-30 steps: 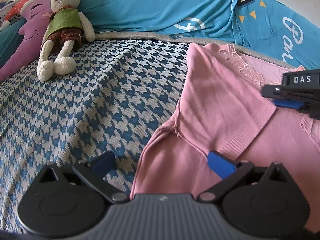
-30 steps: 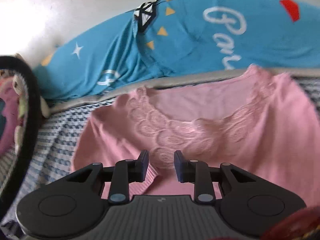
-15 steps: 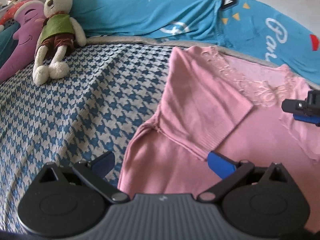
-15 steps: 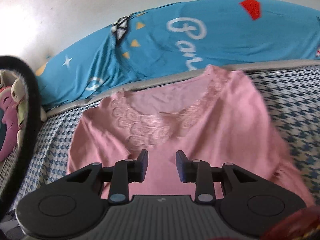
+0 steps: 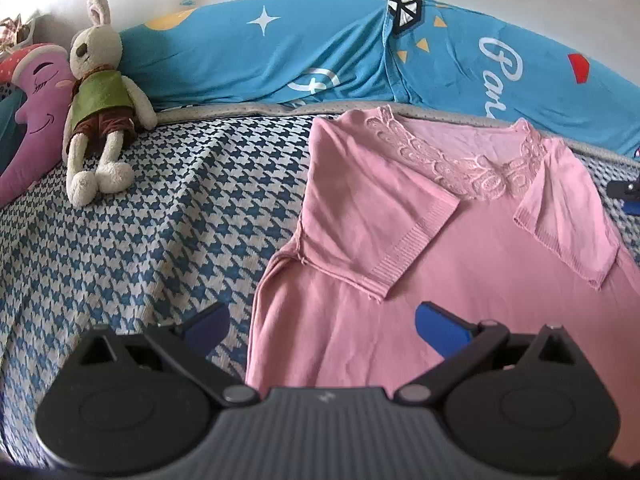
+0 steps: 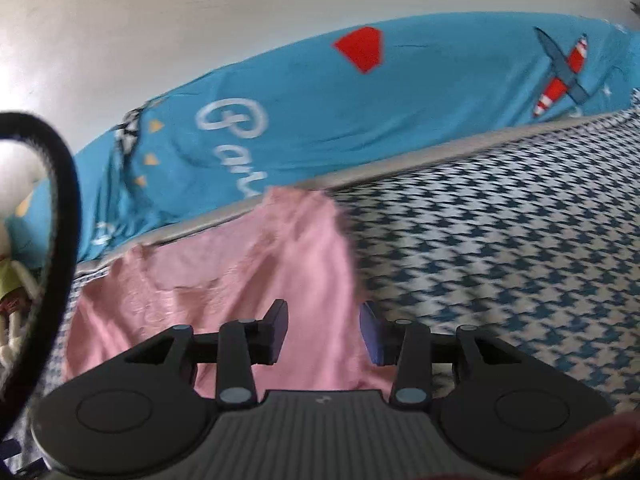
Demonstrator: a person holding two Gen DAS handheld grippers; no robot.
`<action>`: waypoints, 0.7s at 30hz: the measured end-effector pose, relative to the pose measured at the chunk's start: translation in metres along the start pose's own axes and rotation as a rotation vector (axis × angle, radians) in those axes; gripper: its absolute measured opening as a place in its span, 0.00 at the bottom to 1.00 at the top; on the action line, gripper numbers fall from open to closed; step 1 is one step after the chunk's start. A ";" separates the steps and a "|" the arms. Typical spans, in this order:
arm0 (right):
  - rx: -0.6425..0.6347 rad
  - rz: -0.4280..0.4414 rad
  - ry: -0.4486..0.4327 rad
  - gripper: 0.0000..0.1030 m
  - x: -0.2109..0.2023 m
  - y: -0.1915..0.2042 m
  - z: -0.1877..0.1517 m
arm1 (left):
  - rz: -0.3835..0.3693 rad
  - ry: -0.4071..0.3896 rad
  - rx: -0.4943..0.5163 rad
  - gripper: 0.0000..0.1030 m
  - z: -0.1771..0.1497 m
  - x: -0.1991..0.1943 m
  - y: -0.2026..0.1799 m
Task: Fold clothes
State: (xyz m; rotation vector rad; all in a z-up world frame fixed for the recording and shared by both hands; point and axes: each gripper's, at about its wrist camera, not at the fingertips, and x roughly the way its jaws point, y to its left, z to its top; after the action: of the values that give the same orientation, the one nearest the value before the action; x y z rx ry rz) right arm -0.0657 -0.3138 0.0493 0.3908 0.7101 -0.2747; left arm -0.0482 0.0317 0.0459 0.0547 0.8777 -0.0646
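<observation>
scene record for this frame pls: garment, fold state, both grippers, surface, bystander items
garment: pink top, lace neckline, lying flat
fold state: both short sleeves turned in over the body; the hem is out of view
left gripper: open, empty, straddling the top's side edge
right gripper: open, empty, over the top's other side edge; view blurred
surface: blue-and-white houndstooth cover
bystander items: plush rabbit, purple moon cushion, blue printed bedding along the wall
</observation>
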 end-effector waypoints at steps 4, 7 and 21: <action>0.053 0.010 0.021 0.39 0.008 -0.023 -0.002 | -0.012 0.011 0.005 1.00 0.000 0.003 -0.002; 0.078 0.026 0.051 0.39 0.013 -0.033 -0.003 | -0.020 0.020 0.009 1.00 0.000 0.006 -0.004; 0.001 0.041 0.070 0.44 0.028 -0.031 -0.016 | -0.033 0.043 -0.005 1.00 -0.004 0.011 -0.006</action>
State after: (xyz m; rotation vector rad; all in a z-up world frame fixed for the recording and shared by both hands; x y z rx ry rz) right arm -0.0663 -0.3372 0.0119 0.4170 0.7702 -0.2235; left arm -0.0448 0.0257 0.0344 0.0366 0.9214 -0.0922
